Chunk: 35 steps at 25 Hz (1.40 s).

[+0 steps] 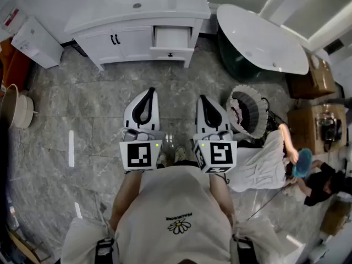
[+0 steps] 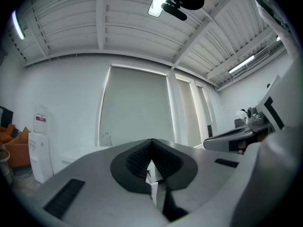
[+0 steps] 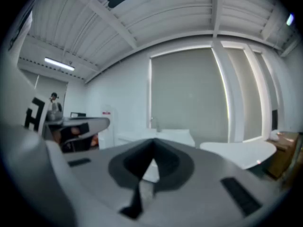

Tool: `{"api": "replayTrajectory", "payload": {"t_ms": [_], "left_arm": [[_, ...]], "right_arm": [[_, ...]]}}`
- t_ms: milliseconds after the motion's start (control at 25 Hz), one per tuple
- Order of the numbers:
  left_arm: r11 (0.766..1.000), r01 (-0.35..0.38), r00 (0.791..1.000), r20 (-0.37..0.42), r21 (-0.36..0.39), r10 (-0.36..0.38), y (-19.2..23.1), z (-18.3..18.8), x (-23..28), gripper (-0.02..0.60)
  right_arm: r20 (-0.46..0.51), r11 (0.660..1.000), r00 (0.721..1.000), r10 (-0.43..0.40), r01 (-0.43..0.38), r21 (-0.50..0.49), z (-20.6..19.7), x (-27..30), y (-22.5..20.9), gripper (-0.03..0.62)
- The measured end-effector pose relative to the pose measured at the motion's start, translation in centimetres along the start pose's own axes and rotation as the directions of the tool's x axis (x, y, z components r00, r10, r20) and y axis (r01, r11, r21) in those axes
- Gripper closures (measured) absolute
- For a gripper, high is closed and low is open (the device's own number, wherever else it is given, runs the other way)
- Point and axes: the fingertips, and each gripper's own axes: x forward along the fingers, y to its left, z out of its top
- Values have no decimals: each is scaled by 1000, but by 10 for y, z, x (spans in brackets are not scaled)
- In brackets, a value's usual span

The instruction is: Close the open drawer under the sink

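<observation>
A white vanity (image 1: 110, 23) with a sink (image 1: 137, 5) stands at the far side of the grey tiled floor. Its upper right drawer (image 1: 171, 37) is pulled out, showing a white inside. I hold both grippers side by side at waist height, well short of the vanity, pointing level towards it. My left gripper (image 1: 148, 95) (image 2: 151, 143) is shut with nothing in it. My right gripper (image 1: 203, 100) (image 3: 152, 143) is also shut and holds nothing. The vanity top (image 3: 156, 137) and its faucet (image 3: 152, 123) show faintly beyond the right jaws.
A white bathtub (image 1: 258, 37) stands right of the vanity. A round basket (image 1: 247, 111) with cloth sits beside my right gripper. A person (image 1: 316, 180) crouches at the right near cardboard boxes (image 1: 316, 78). A white unit (image 1: 36, 40) stands left of the vanity.
</observation>
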Motion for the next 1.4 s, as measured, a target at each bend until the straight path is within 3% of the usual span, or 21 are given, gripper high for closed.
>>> {"api": "replayTrajectory", "payload": {"t_ms": [400, 600, 1080, 1400], "left_arm": [[999, -20, 999, 34, 45, 19, 6, 12, 14, 569], [997, -55, 998, 46, 62, 52, 9, 13, 15, 569], [989, -136, 990, 37, 66, 134, -10, -3, 15, 569], [988, -150, 987, 62, 47, 147, -4, 0, 39, 569]], "right_arm": [[1, 998, 1000, 21, -21, 53, -3, 4, -15, 566], [7, 992, 997, 81, -81, 99, 0, 5, -22, 566], [-49, 978, 977, 205, -203, 55, -31, 4, -35, 565], [-45, 982, 983, 178, -175, 66, -31, 18, -56, 565]]}}
